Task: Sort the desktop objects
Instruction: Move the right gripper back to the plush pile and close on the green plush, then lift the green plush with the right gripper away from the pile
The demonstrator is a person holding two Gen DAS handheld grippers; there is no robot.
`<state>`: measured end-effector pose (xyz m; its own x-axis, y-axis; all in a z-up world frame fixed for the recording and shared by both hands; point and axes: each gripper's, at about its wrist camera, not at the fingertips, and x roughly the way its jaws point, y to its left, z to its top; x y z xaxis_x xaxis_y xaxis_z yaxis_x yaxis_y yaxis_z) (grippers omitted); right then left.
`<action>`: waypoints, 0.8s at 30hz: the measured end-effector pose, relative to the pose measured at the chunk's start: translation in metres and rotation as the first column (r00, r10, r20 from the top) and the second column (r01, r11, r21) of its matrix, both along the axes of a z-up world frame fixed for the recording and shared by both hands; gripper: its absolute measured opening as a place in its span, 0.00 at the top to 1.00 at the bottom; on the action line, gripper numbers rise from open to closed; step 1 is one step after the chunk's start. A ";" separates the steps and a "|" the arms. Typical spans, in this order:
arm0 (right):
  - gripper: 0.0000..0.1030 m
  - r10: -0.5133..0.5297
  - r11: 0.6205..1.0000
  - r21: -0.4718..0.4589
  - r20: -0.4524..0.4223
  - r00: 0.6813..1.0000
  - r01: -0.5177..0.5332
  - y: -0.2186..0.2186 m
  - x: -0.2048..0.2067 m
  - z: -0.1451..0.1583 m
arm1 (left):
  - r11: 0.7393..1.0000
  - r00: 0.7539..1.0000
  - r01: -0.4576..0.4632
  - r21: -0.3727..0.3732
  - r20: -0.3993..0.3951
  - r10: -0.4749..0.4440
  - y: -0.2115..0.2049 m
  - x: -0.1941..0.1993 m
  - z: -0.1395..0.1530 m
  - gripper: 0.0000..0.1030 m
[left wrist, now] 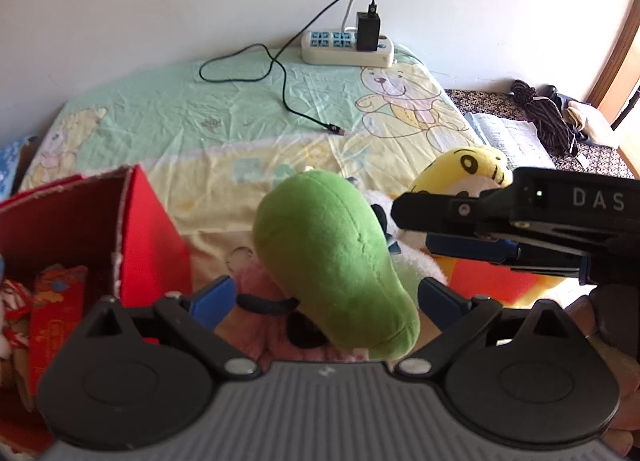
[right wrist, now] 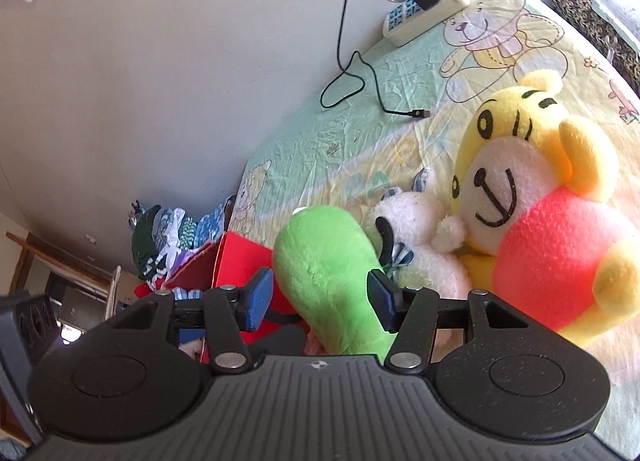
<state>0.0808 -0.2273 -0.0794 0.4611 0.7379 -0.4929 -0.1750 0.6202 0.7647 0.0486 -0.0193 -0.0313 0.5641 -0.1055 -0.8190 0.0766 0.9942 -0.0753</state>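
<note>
The green plush (right wrist: 332, 281) is pinched between the pads of the right tongs (right wrist: 322, 301) and held up off the bed (left wrist: 180, 121), probably so it can be dropped into the red box (left wrist: 152, 229) just to its left. The left tongs (left wrist: 326, 299) are spread wide beneath it, gripping nothing. The yellow bear (right wrist: 536, 197) and white plush (right wrist: 420, 245) crowd the right; open sheet lies further back toward the power strip (left wrist: 346, 47)

The long plush (left wrist: 332, 257) lay between the box (left wrist: 100, 229) on its left and the bear toy (right wrist: 552, 229) on its right, over a small plush animal (right wrist: 416, 237). Behind them, the power strip (left wrist: 347, 47) sat against the wall, its cable (left wrist: 280, 77) trailing forward across the sheet (left wrist: 168, 117).
</note>
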 end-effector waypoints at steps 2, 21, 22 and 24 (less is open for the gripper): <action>0.45 -0.014 1.000 0.015 -0.008 1.000 0.014 -0.002 0.006 -0.004 | 1.000 1.000 -0.009 -0.021 -0.007 0.008 0.002 0.007 -0.004 0.04; 0.45 0.059 0.982 0.185 -0.166 0.984 -0.028 0.006 0.034 -0.038 | 0.996 0.999 0.024 -0.086 -0.022 -0.026 0.003 0.023 -0.018 0.11; 0.45 0.065 0.982 0.185 -0.165 0.984 -0.033 0.005 0.032 -0.037 | 0.996 0.999 0.029 -0.090 -0.020 -0.031 0.003 0.021 -0.016 0.11; 0.45 0.070 0.984 0.175 -0.159 0.985 -0.041 0.003 0.028 -0.033 | 0.994 0.999 0.045 -0.100 -0.016 -0.047 0.003 0.015 -0.011 0.11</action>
<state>0.1089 -0.2244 -0.1127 0.3407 0.8398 -0.4227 -0.0692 0.4708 0.8795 0.0639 -0.0165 -0.0427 0.5418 -0.2120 -0.8133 0.1195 0.9773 -0.1752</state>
